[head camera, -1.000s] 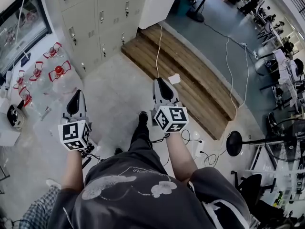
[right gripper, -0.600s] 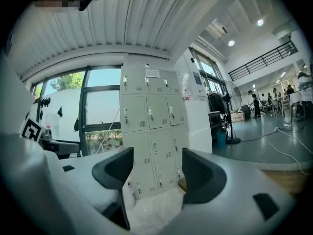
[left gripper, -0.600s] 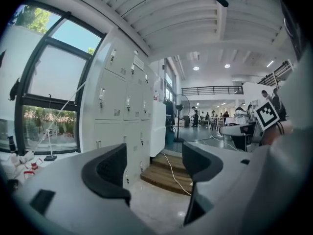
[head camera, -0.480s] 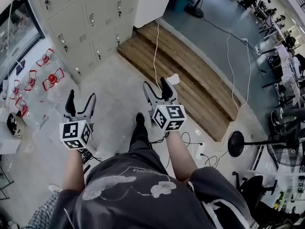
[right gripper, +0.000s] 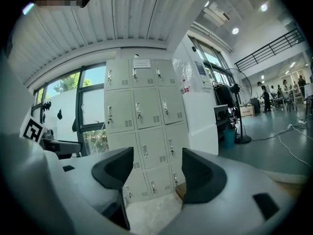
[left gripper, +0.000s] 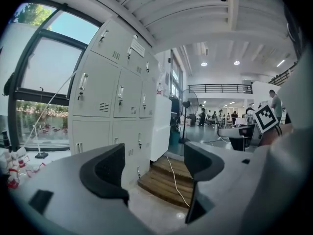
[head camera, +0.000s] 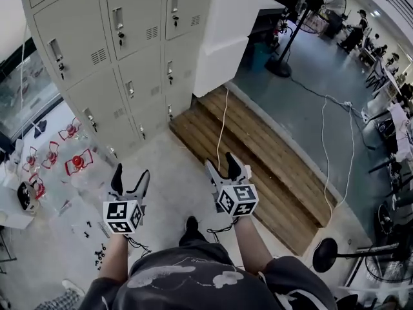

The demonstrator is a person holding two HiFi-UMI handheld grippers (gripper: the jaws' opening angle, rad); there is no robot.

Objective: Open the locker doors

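Note:
A bank of pale grey lockers (head camera: 122,50) stands ahead at the upper left, every door shut, each with a small handle and lock. The lockers fill the left of the left gripper view (left gripper: 117,97) and the centre of the right gripper view (right gripper: 146,126). My left gripper (head camera: 130,176) is held out over the floor, well short of the lockers. Its jaws have just been opening and hold nothing (left gripper: 154,168). My right gripper (head camera: 221,165) is level beside it, also just opened and empty (right gripper: 154,173), and points at the lower locker doors.
A low wooden platform (head camera: 258,166) with a white cable (head camera: 222,128) across it lies right of the lockers, beside a tall white cabinet (head camera: 226,31). Red-and-white parts (head camera: 74,163) litter the floor at left. A fan base (head camera: 326,250) stands at lower right.
Both grippers went from shut to open. The person has walked toward the lockers, which now stand closer and larger in the head view.

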